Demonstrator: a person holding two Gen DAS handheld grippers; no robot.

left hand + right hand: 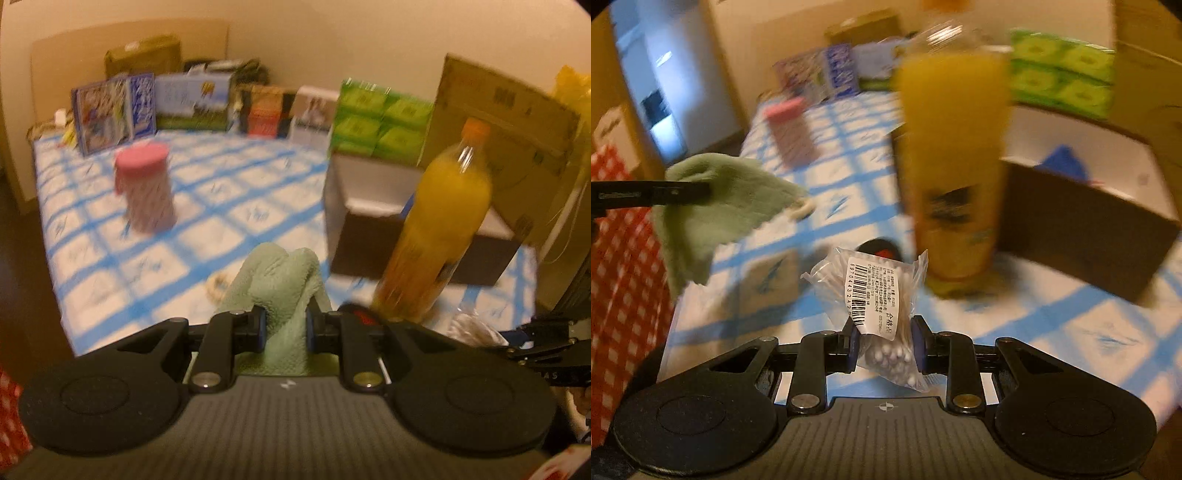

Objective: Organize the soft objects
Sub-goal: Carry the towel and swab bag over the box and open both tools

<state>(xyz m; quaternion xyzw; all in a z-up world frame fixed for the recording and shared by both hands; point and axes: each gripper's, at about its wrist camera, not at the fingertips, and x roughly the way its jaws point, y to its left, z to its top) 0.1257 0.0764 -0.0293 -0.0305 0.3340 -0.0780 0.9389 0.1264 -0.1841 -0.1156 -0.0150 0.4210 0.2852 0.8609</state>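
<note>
My left gripper (284, 328) is shut on a pale green cloth (284, 280), whose bunched folds stick up between the pads above the blue-checked tablecloth (155, 229). From the right wrist view the same green cloth (720, 206) hangs from the left gripper's black finger (679, 192) at the left, clear of the table. My right gripper (884, 338) is shut on a clear bag of cotton swabs (875, 295) with a barcode label, pinched between both pads. A brown open box (1082, 229) with a white inside stands to the right.
A tall bottle of orange drink (955, 162) stands just beyond the swab bag. A pink-lidded canister (146, 188) stands further left. Cartons, green tissue packs (380, 122) and a cardboard box (506, 122) line the back. A small dark round object (881, 249) lies by the bottle. Red checked fabric (620, 266) hangs left.
</note>
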